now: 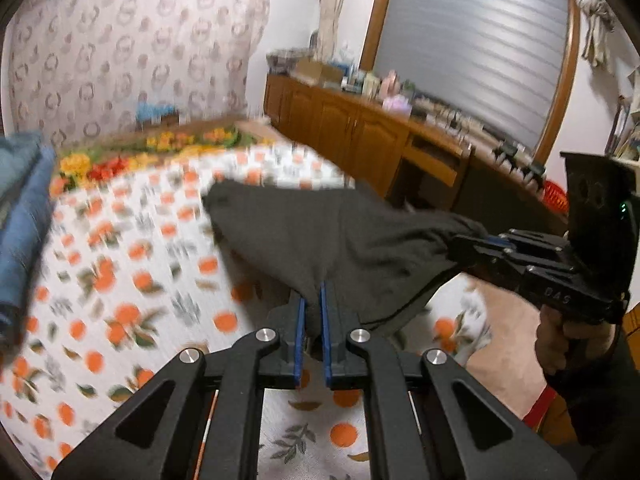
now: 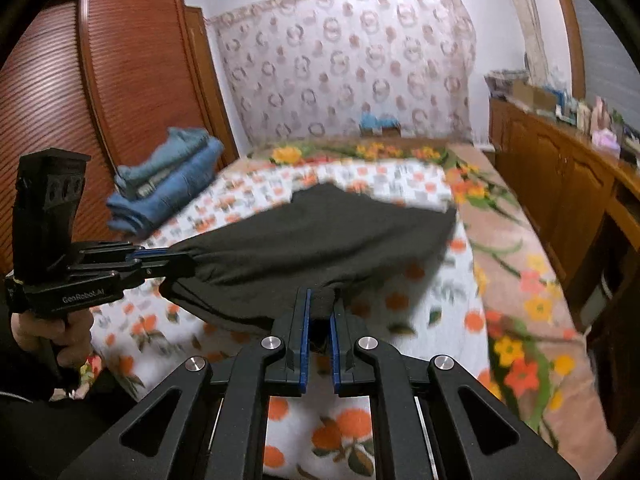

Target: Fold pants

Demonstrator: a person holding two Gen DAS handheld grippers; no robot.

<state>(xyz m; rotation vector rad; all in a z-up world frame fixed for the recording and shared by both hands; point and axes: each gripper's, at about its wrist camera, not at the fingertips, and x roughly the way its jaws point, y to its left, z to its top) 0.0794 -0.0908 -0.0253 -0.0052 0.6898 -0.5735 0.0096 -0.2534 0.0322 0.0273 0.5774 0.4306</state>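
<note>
The dark pants (image 1: 320, 236) are gripped at two points along their near edge and held up off the bedsheet (image 1: 132, 280), the orange-print one, with the far end draped back down onto it in mid-frame. In the left wrist view the left gripper (image 1: 314, 300) is seen at lower centre, its blue-lined jaws drawn narrow and clamped on a bunch of the dark cloth. At the right of that same frame the right gripper (image 1: 464, 246) is pinched on the other corner of the fabric, carried by a hand (image 1: 568, 340) at the right edge. From the right wrist view the right gripper (image 2: 320, 312) is shown at lower centre, closed tight on a thick fold of the pants (image 2: 320, 240), while the left gripper (image 2: 180, 258) is clamped on the cloth at the left of the frame. The fabric is stretched between the two grips. A stack of folded blue jeans (image 2: 168, 176) is left lying on the bed at the upper left. Wooden cabinets (image 2: 560, 184) are lined along the right side, and everything is blurred
</note>
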